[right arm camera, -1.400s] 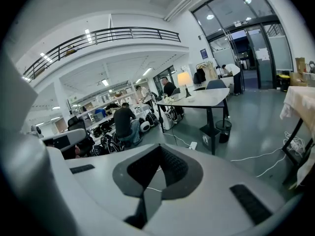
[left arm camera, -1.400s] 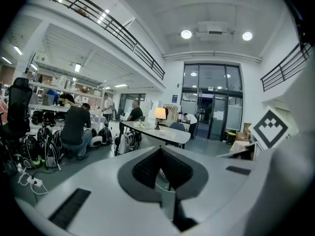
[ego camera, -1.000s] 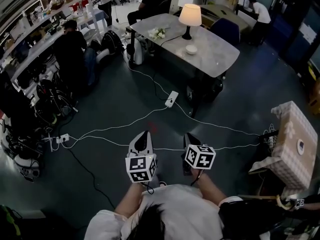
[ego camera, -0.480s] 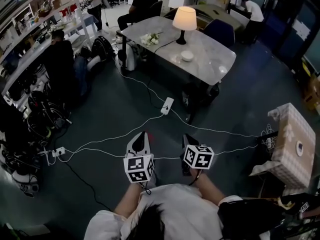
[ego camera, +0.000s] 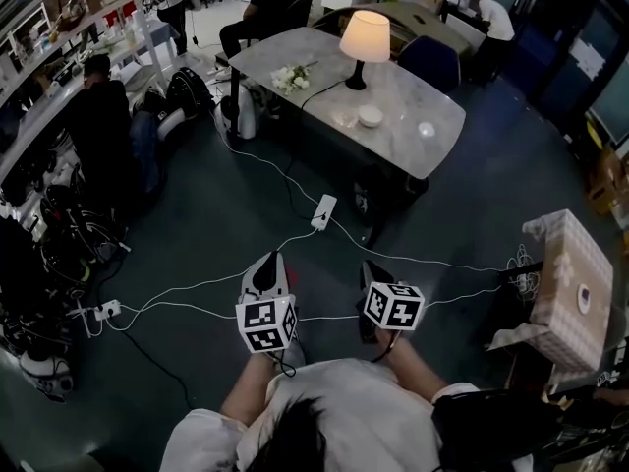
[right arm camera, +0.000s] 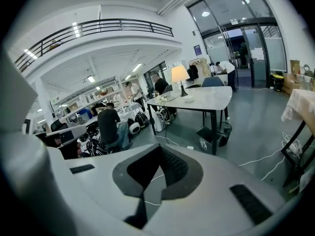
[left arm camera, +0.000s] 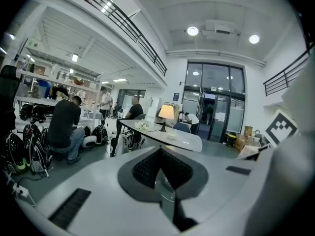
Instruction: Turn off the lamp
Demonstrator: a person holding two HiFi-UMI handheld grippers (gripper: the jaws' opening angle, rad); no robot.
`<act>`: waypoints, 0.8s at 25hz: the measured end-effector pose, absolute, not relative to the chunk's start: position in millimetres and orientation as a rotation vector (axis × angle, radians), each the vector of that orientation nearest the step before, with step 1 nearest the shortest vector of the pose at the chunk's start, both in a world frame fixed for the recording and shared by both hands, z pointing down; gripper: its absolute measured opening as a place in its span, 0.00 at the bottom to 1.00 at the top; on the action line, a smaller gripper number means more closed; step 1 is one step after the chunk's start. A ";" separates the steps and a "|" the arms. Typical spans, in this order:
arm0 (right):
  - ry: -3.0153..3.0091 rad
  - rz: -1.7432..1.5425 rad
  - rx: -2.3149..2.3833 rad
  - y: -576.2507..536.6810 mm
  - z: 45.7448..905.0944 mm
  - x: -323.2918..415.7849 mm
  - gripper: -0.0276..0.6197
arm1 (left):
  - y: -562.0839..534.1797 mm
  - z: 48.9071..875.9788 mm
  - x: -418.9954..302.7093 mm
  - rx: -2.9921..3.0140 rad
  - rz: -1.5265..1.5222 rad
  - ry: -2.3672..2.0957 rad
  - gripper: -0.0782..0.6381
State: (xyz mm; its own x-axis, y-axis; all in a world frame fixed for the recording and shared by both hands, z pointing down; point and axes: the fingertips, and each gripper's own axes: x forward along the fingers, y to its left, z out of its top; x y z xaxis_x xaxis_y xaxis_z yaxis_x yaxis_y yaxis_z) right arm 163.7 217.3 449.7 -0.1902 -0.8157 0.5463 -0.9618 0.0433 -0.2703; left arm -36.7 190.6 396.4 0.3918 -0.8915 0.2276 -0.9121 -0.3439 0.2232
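The lamp, with a lit cream shade on a dark stem, stands on the grey marble table at the top middle of the head view, far ahead of both grippers. It also shows small in the left gripper view as the lamp and in the right gripper view as the lamp. My left gripper and right gripper are held side by side above the dark floor, pointing towards the table. In the gripper views the left gripper and the right gripper are both shut and hold nothing.
A white power strip and white cables cross the floor between me and the table. A white bowl and flowers sit on the table, with a blue chair behind. A checked-cloth stand is at right; seated people at left.
The table and lamp have drawn nearer and lower in the head view, and the power strip has slid closer. Both grippers keep their pose, shut and side by side.
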 end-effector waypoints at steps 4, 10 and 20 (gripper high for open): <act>-2.072 0.867 1.820 191.1 450.3 151.1 0.04 | 162.6 400.2 -44.7 2.344 0.099 -1.554 0.10; -2.090 0.851 1.819 148.1 444.7 126.6 0.04 | 122.6 398.0 -55.2 2.363 0.089 -1.536 0.10; -2.077 0.819 1.838 97.5 445.2 104.3 0.04 | 69.7 402.1 -69.1 2.396 0.113 -1.486 0.10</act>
